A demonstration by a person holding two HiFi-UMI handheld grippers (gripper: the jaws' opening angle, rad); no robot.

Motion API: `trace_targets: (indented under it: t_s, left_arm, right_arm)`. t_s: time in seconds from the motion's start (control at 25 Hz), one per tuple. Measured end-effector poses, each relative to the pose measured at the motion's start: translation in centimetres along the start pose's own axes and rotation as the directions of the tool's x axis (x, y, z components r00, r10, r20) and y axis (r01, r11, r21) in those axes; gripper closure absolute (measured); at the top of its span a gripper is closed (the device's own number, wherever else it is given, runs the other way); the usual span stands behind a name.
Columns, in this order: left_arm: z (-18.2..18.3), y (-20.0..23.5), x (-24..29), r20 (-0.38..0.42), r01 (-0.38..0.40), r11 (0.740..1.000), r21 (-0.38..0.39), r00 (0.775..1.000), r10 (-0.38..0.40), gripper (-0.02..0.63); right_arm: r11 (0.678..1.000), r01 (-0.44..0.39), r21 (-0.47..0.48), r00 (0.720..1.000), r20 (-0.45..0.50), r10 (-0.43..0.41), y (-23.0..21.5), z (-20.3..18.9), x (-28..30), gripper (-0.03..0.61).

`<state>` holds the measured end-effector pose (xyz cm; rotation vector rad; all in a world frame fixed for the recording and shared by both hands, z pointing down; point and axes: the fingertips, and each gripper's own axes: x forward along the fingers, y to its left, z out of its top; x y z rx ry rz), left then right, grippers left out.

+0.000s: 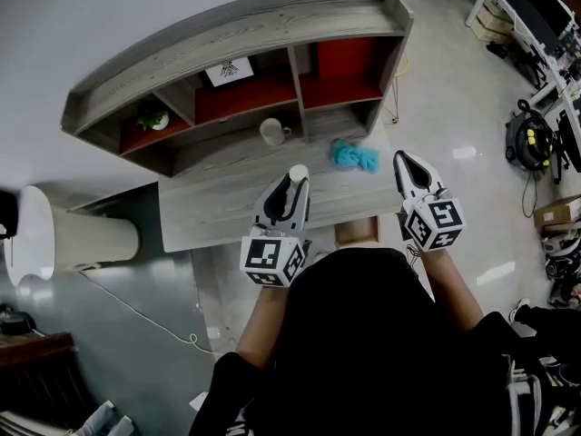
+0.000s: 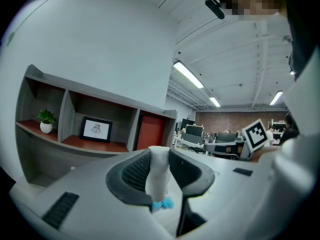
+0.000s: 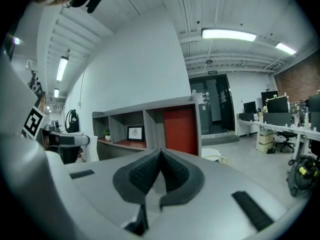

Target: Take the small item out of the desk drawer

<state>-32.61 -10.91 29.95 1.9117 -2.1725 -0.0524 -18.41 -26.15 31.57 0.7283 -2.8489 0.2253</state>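
Note:
A small white upright item (image 1: 298, 173) sits between the jaws of my left gripper (image 1: 295, 180), held above the grey wooden desk (image 1: 218, 209). In the left gripper view the same white item (image 2: 159, 176) fills the gap of the left gripper (image 2: 160, 156), and both pads press on it. My right gripper (image 1: 405, 162) hovers over the desk's right end with its jaws together. In the right gripper view the right gripper (image 3: 161, 154) holds nothing. A drawer (image 1: 356, 231) with a light brown inside shows below the desk's front edge, partly hidden by the person's body.
A teal cloth (image 1: 354, 156) and a white mug (image 1: 272, 132) lie on the desk. The hutch (image 1: 236, 34) behind holds a framed picture (image 1: 229, 71) and a small plant (image 1: 152, 116). A white round object (image 1: 36, 234) stands at the left, a black bag (image 1: 529, 140) on the floor at the right.

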Motion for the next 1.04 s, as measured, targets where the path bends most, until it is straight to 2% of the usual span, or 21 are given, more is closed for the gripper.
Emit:
trace_targets:
  t_s: [0.52,1.04]
  left_arm:
    - [-1.4,-1.6,0.0,-0.025,-0.04,0.999,0.0,0.999,0.04,0.499]
    - [-2.6,-3.9,0.7,-0.046,-0.051,0.999,-0.007,0.998,0.051,0.499]
  right_arm:
    - [1.0,0.007,-0.027,0.998,-0.062,-0.009,-1.4,-2.7,-2.0,0.578]
    - [0.999,-0.022,-0.038,0.997,-0.075,0.019,-2.7,-3.0,-3.2,0.578]
